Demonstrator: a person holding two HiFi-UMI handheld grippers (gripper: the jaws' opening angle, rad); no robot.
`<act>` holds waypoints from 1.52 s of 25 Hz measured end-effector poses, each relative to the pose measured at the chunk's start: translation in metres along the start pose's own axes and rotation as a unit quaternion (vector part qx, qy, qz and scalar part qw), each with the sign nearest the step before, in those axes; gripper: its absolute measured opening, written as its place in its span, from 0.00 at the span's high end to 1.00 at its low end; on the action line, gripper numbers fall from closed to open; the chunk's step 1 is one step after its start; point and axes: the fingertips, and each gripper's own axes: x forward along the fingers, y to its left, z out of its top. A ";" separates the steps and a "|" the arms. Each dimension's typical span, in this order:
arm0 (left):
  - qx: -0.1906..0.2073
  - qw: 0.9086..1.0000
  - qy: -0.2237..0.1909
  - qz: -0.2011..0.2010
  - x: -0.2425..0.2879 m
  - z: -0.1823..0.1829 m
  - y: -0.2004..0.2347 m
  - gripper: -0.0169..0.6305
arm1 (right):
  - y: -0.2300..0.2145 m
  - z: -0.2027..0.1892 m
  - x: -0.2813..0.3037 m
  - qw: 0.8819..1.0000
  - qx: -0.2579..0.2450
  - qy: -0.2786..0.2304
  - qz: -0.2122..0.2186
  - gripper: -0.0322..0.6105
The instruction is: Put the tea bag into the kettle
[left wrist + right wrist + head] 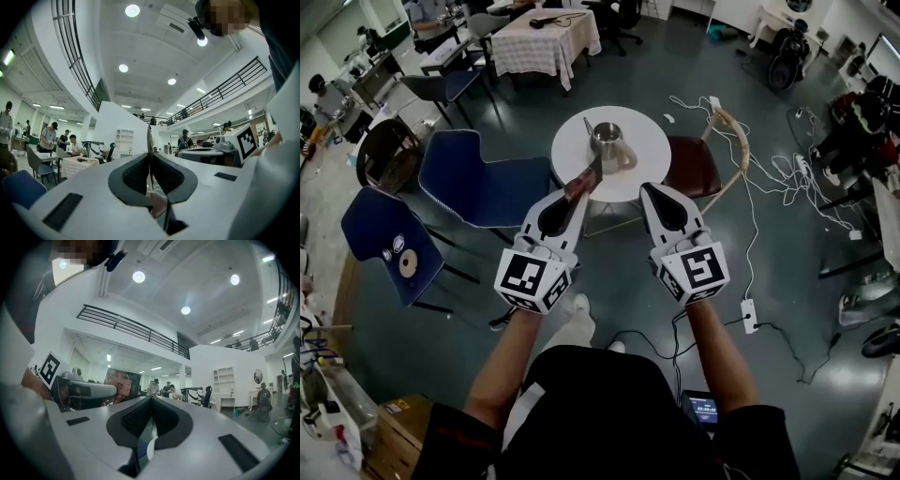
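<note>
Tea bag (589, 173) is pinched edge-on in my left gripper (575, 195), jaws clamped on its lower end and the rest sticking out past the tips. The metal kettle (607, 141) sits ahead of those jaws on the round white table (652, 141), apart from the bag. I'd call this the carry step. Next move: get the bag over the kettle mouth, then let go. Right gripper (651, 191) is alongside, jaws together, holding nothing.

Count: kettle (609, 142) ×1; tea bag (589, 176) ×1; round table (652, 141) ×1; grippers ×2 (left gripper (577, 195), right gripper (647, 187)); blue chairs (478, 183) ×2; brown-seated chair (692, 169) ×1.
</note>
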 end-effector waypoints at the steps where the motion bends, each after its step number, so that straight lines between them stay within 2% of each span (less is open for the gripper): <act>1: 0.000 1.000 0.002 -0.001 0.006 -0.001 0.005 0.92 | -0.004 -0.002 0.005 1.000 0.001 0.002 -0.001 0.92; 13: -0.009 1.000 0.005 -0.011 0.056 -0.002 0.069 0.92 | -0.030 -0.005 0.077 1.000 -0.003 0.013 -0.012 0.92; 28: -0.018 0.999 0.002 -0.038 0.109 0.000 0.150 0.92 | -0.063 -0.008 0.162 0.998 -0.009 0.024 -0.049 0.92; 38: -0.026 0.998 0.001 -0.055 0.118 -0.005 0.193 0.92 | -0.057 -0.009 0.208 0.998 -0.019 0.026 -0.061 0.92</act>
